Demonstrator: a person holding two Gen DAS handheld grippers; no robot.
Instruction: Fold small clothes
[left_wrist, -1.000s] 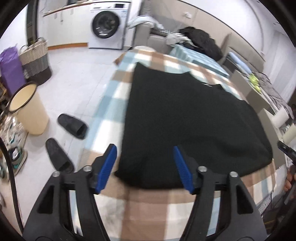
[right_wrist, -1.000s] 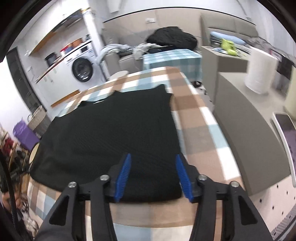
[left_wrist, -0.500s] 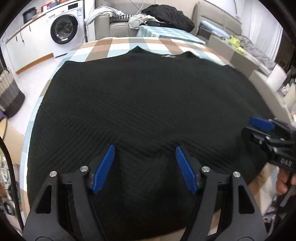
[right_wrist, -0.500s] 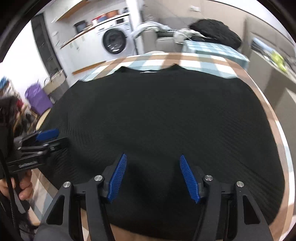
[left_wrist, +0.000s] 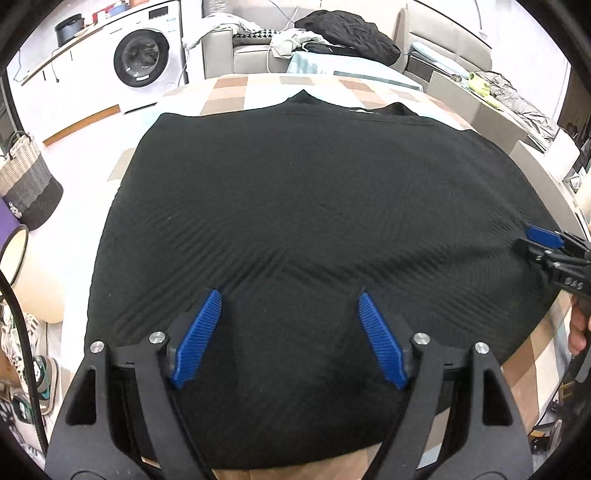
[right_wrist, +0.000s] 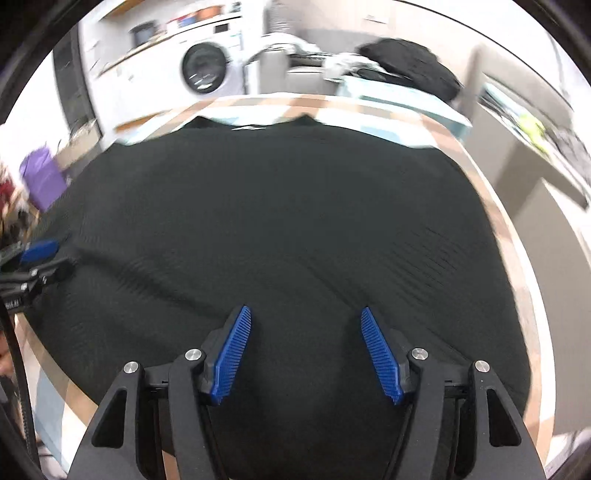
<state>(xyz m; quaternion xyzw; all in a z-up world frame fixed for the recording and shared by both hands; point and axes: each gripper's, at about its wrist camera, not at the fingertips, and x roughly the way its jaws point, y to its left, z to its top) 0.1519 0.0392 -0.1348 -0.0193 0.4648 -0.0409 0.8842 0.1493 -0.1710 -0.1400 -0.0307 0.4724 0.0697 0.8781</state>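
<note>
A: Two grippers are over one garment. Left wrist view first: where does the black ribbed knit top (left_wrist: 295, 206) lie, and why that way?

B: It lies spread flat on the checked tablecloth (left_wrist: 236, 86), neckline at the far side and hem at the near edge. Flat and square to the person, it offers both lower corners within reach; I judge that is the reason for the layout.

A: State of the left gripper (left_wrist: 290, 330)?

B: Its jaws are opening and stand wide. Fabric lies beneath the blue pads (left_wrist: 197, 341), but the pads do not press on it; nothing is held. The gripper points steeply down over the near-left part of the top, which suggests a pinch near the hem is being prepared.

A: Anything else in that view?

B: The right gripper (left_wrist: 546, 240) shows at the right edge, over the top's right side, with a hand (left_wrist: 578, 332) below it. A washing machine (left_wrist: 142, 61) stands at the far wall.

A: Right wrist view?

B: This view is somewhat blurred. The same knit top (right_wrist: 295, 221) fills it, with the tablecloth (right_wrist: 517, 266) showing as a border on the right. The right gripper (right_wrist: 304, 354) has its jaws well apart, though less wide than the left; the pads (right_wrist: 380, 358) hang over cloth without clamping it. The left gripper (right_wrist: 37, 254) shows at the left edge.

A: Why the mirrored stance?

B: In my judgement, two symmetric grips keep the hem level when it is lifted for the fold. No fold is visible yet.
</note>
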